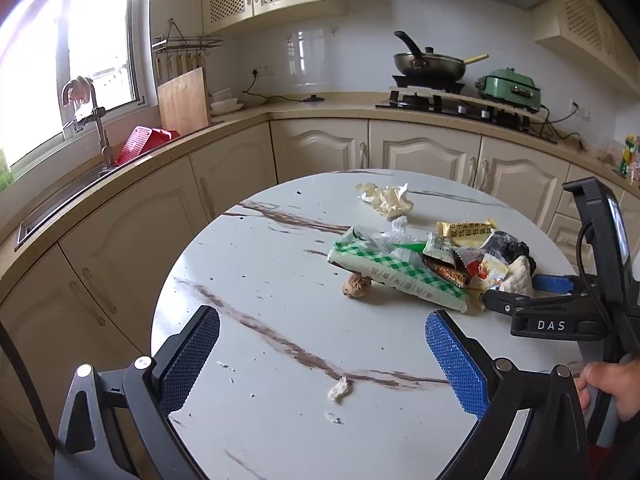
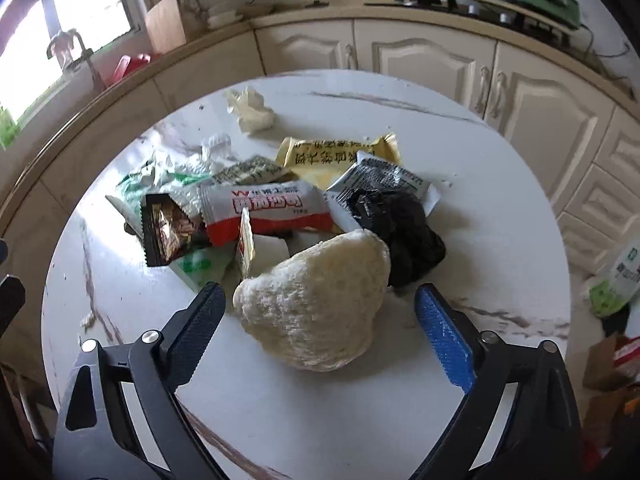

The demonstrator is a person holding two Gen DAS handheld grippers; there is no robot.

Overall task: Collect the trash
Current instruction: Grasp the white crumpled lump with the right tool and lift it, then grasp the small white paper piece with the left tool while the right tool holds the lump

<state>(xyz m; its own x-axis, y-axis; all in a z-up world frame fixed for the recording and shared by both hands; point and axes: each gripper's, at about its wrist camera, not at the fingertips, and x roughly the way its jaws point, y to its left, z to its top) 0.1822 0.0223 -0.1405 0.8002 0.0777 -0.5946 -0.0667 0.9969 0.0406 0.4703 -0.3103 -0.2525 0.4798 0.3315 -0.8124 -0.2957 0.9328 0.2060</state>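
Our right gripper (image 2: 320, 320) stood with jaws apart around the peel (image 2: 316, 300), whose long axis ran diagonally. Our left gripper (image 1: 322, 334) was also wide apart over the table (image 1: 260, 280), holding nothing.

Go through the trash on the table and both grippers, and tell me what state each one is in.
Left gripper: open, empty.
Right gripper: open around the pale peel, not gripping.
Green-checked wrapper: torn open.
Yellowish tissue: crumpled.
Black bag: scrunched.

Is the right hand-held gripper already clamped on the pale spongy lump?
No: the right hand-held gripper stands open, its pads clear of the pale spongy lump lying between them on the table.
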